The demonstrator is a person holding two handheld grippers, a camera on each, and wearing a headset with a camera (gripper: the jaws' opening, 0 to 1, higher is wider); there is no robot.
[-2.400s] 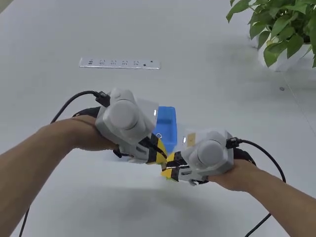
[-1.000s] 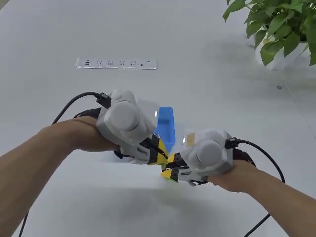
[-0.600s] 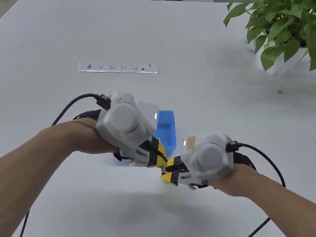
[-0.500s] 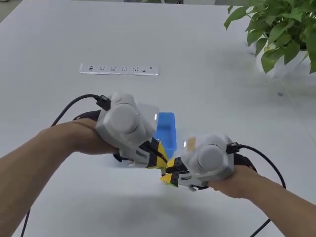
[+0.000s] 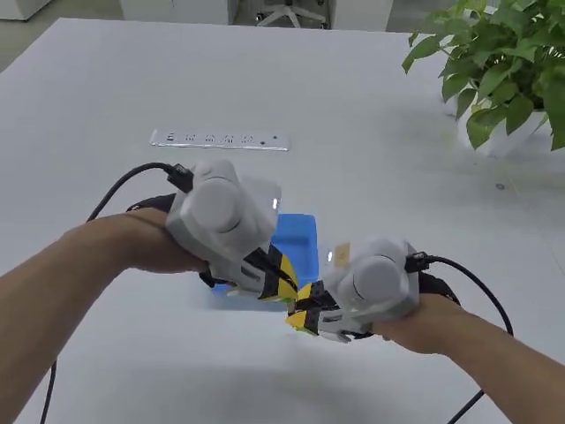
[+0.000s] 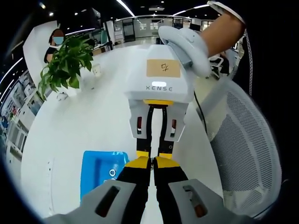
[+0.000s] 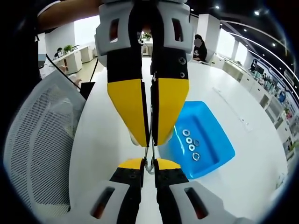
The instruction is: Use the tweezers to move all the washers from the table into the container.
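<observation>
Both grippers meet nose to nose over the white table [image 5: 371, 159], one in each hand.

Left gripper [image 5: 281, 276]: jaws clenched. In the right gripper view its two yellow pads [image 7: 128, 109] come down from the top, pressed on a thin metal strip, the tweezers [image 7: 149, 156]. In its own view the tips stand almost together with only a dark slit between them, and the tweezers cannot be made out there.

Right gripper [image 5: 300, 314]: it faces the left one, tips just short of the left one's tips. In its own view the jaws are drawn in around the rounded lower end of the tweezers. The pads look to be against the metal on both sides, so it grips that end.

The tweezers run straight from one pair of jaws into the other, held by both.

Blue container [image 5: 300, 231]: open tray, on the table just beside the meeting jaws. In the head view it lies on the far side of the left gripper and is partly covered by its body.

Washers [image 7: 189, 140]: four small rings lie in a loose row on the container floor, close to the jaws. One ring also shows in the left gripper view.

Well beyond the grippers a power strip [image 5: 218, 139] lies flat. A potted plant [image 5: 499, 62] stands far off past the right gripper. A mesh chair [image 6: 243, 140] sits beside the table edge. A black cable [image 5: 132, 181] trails from the left gripper.
</observation>
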